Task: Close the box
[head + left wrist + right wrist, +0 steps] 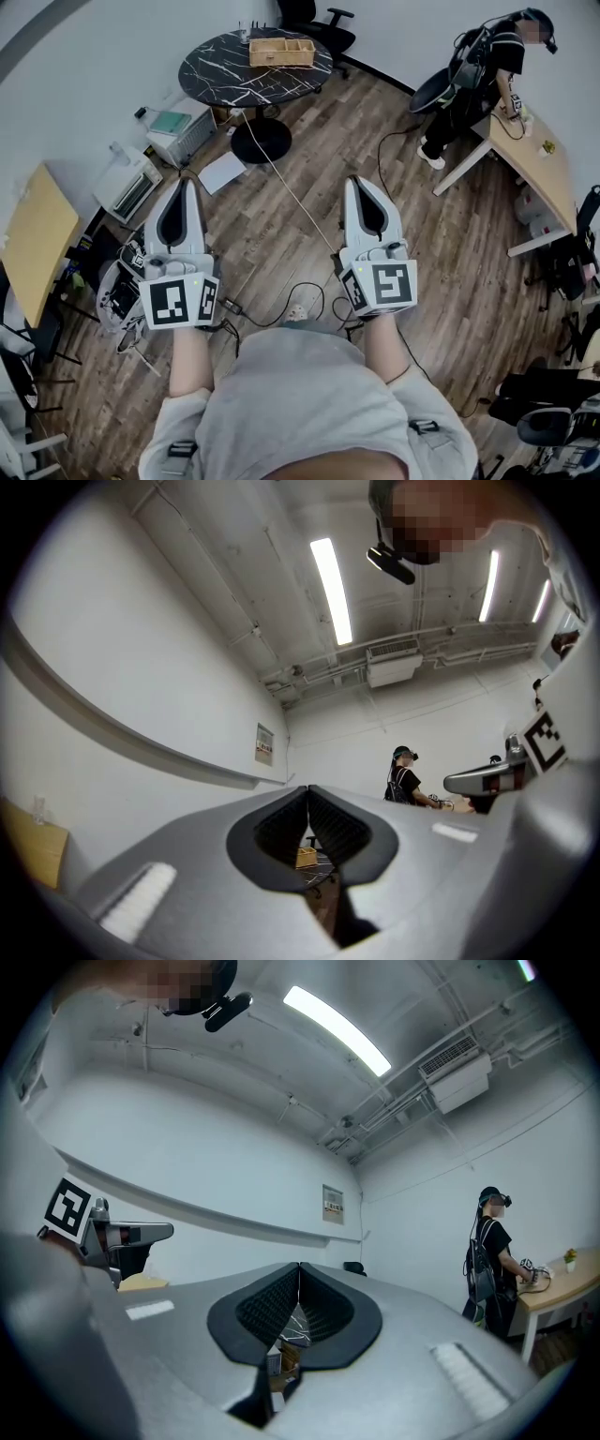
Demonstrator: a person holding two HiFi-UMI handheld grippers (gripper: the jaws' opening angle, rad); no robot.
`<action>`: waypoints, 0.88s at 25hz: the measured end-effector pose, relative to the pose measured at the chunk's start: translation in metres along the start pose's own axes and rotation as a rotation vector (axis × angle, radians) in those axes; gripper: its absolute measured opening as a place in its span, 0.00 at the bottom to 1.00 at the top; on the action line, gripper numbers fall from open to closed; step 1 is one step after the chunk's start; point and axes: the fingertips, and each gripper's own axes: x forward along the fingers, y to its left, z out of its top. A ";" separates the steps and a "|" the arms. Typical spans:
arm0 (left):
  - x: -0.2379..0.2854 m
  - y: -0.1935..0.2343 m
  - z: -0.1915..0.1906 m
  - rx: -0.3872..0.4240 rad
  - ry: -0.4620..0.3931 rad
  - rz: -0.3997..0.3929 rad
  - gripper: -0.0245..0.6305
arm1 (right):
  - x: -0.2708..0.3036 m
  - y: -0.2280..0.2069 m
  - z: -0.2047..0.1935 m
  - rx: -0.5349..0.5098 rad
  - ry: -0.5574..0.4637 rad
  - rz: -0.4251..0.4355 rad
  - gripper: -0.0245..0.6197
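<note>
A light wooden box (280, 52) with its top open stands on the round black marble table (225, 75) at the far end of the room. Through the slot of the left gripper view a small part of the box (306, 857) shows far ahead. My left gripper (184, 187) and right gripper (363, 185) are held side by side over the wooden floor, well short of the table, both pointing toward it. Each has its jaws shut tip to tip with nothing between them. The right gripper view shows the marble tabletop (292, 1324) through the slot.
A white cable (286, 192) runs across the floor from the table's base (261, 141) toward me. White appliances (178, 131) sit at the left wall, and a wooden desk (534, 159) with a person (478, 70) beside it stands at the right. An office chair (319, 23) is behind the table.
</note>
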 end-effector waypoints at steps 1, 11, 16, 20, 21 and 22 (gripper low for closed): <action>0.011 -0.001 -0.003 0.001 -0.004 0.000 0.13 | 0.009 -0.007 -0.002 0.002 -0.005 0.002 0.05; 0.072 -0.008 -0.030 -0.020 0.009 0.021 0.13 | 0.066 -0.041 -0.021 0.033 0.000 0.034 0.05; 0.087 0.002 -0.036 -0.006 0.017 0.027 0.13 | 0.084 -0.042 -0.032 0.043 0.014 0.038 0.05; 0.104 0.013 -0.047 -0.007 0.025 0.028 0.13 | 0.104 -0.046 -0.042 0.042 0.028 0.037 0.05; 0.110 0.015 -0.051 -0.012 0.026 0.028 0.13 | 0.110 -0.048 -0.045 0.041 0.029 0.034 0.05; 0.118 0.018 -0.056 -0.017 0.027 0.027 0.13 | 0.117 -0.051 -0.047 0.039 0.029 0.029 0.05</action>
